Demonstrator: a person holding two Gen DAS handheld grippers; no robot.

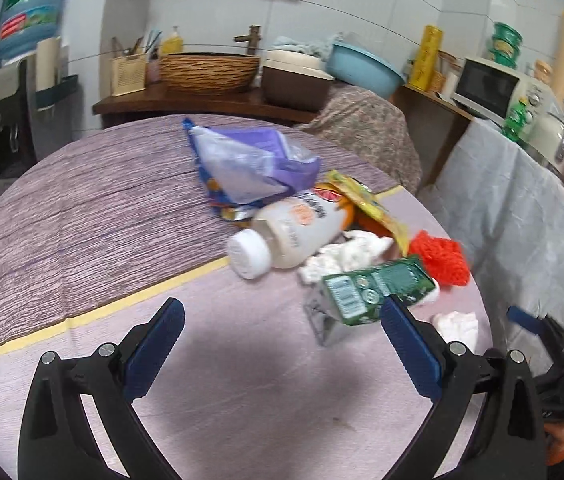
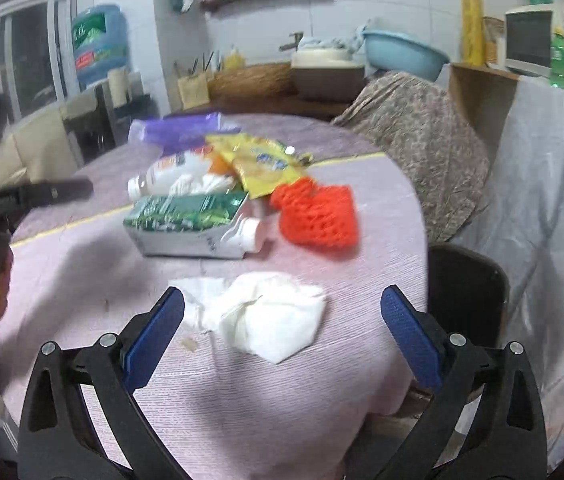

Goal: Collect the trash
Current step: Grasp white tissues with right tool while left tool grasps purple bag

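Observation:
Trash lies in a heap on the round purple-clothed table point(image 1: 82, 216): a white plastic bottle point(image 1: 282, 236) on its side, a purple and blue bag point(image 1: 250, 160), a yellow wrapper point(image 1: 365, 196), crumpled tissue point(image 1: 345, 256), a green carton point(image 1: 377, 292) and a red foam net point(image 1: 439, 258). My left gripper point(image 1: 282, 320) is open and empty, just short of the carton. My right gripper point(image 2: 282, 312) is open over a white crumpled tissue point(image 2: 266, 312), which lies between its fingers near the table edge. The carton point(image 2: 186, 220), net point(image 2: 317, 216) and wrapper point(image 2: 262, 164) lie beyond it.
A yellow tape line point(image 1: 122, 304) crosses the table. A floral-covered chair point(image 2: 421, 136) and a dark chair point(image 2: 465, 292) stand at the table's right. A counter behind holds a wicker basket point(image 1: 210, 70), a blue basin point(image 1: 361, 66) and a microwave point(image 1: 493, 84).

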